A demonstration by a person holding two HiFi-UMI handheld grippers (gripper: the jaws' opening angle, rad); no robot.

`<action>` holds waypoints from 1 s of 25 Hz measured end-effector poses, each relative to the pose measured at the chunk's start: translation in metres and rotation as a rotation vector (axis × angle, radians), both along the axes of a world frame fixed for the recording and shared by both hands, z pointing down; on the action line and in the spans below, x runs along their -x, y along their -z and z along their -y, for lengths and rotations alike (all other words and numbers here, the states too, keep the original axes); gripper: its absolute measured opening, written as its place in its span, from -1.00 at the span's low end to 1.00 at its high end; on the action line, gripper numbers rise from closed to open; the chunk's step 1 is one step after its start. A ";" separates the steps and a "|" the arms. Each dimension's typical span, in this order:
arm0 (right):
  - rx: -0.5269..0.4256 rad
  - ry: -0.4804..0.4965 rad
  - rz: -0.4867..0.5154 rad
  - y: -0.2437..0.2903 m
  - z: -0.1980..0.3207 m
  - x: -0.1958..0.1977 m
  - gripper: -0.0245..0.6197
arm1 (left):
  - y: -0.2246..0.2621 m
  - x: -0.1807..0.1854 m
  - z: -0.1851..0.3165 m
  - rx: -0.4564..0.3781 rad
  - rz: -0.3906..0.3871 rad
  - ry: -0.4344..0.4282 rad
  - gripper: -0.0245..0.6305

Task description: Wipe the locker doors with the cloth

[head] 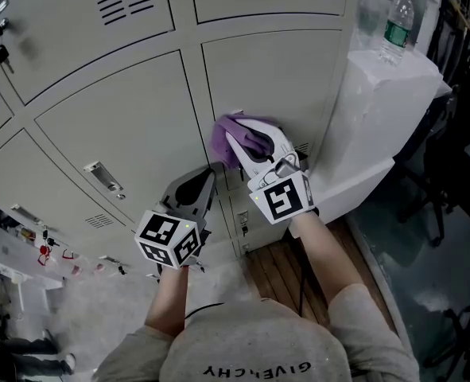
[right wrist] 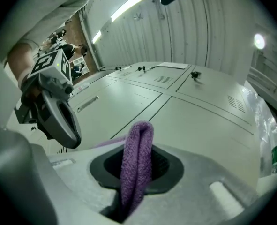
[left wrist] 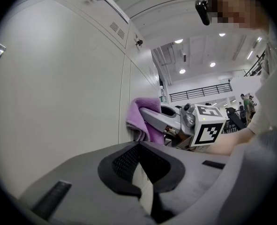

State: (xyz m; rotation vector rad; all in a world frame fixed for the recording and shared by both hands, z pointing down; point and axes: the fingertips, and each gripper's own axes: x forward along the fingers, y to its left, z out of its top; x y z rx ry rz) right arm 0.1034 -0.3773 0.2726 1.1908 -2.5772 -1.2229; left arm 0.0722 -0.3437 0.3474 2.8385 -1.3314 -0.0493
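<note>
Cloth [head: 236,130]: purple terry, soft and light, so it will likely bunch and drag. Your right tongs [right wrist: 136,179] are clamped on a fold of it, with the bunch against the lower right locker door [head: 274,70] near the seam. Grip deep in the fold so a broad pad meets the steel. Left tongs [left wrist: 143,191] are closed to a slit and empty, low beside the right. Snag risks: the handle [head: 103,177] on the neighbouring door [head: 115,126] and the vent slots [head: 302,147] by the cloth. A water bottle [head: 396,24] stands on the white block [head: 378,110] at right.
</note>
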 end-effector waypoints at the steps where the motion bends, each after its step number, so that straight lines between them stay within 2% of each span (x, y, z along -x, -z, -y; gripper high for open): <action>1: -0.004 -0.011 -0.006 -0.001 0.001 -0.003 -0.76 | 0.000 0.000 0.000 0.000 -0.001 0.000 -0.93; 10: 0.007 -0.093 0.034 -0.009 0.017 -0.040 -0.76 | -0.004 -0.006 0.001 0.005 0.000 -0.009 -0.93; 25: 0.050 -0.245 0.110 -0.023 0.051 -0.133 -0.75 | -0.011 -0.014 0.003 0.019 0.006 -0.013 -0.93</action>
